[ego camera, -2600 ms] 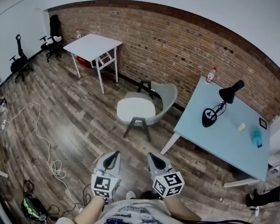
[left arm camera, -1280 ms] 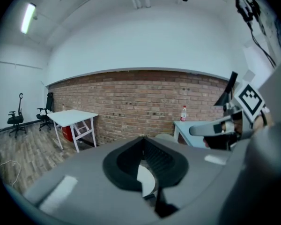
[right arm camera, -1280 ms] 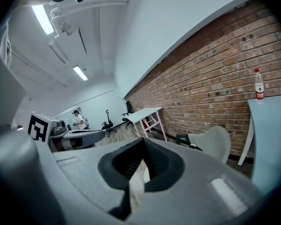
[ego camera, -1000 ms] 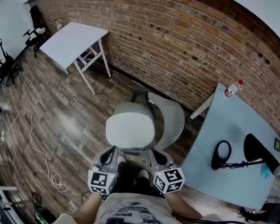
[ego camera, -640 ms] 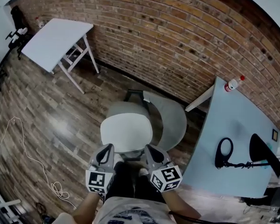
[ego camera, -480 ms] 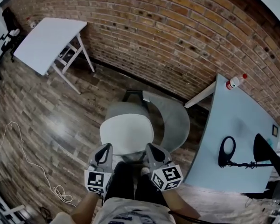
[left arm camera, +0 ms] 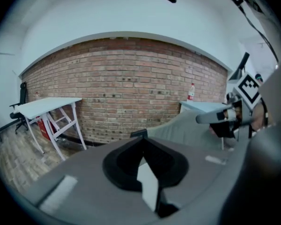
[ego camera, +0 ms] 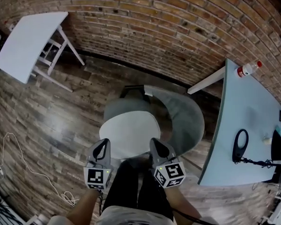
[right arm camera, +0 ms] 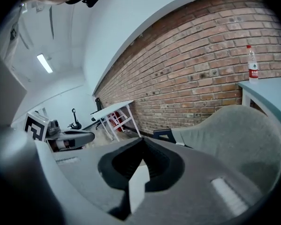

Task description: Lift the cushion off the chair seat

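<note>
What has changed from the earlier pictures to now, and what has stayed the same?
The person has walked up to the chair, which now stands right in front. The left tongs and right tongs have come forward and down to the near edge of the cushion. Nothing was taken hold of or let go. Unchanged: both tongs shut and empty, the cushion lying on the chair.

A sparse office or studio room: a bare red-brick wall (ego camera: 168, 27), a wood-plank floor (ego camera: 47, 111) with a loose white cable (ego camera: 65, 197), a white trestle-legged bench (ego camera: 23, 41), a pale blue bench (ego camera: 246, 111) carrying a black desk lamp (ego camera: 277, 151) and a water bottle (ego camera: 248, 69), and a grey shell chair (ego camera: 185, 118).
</note>
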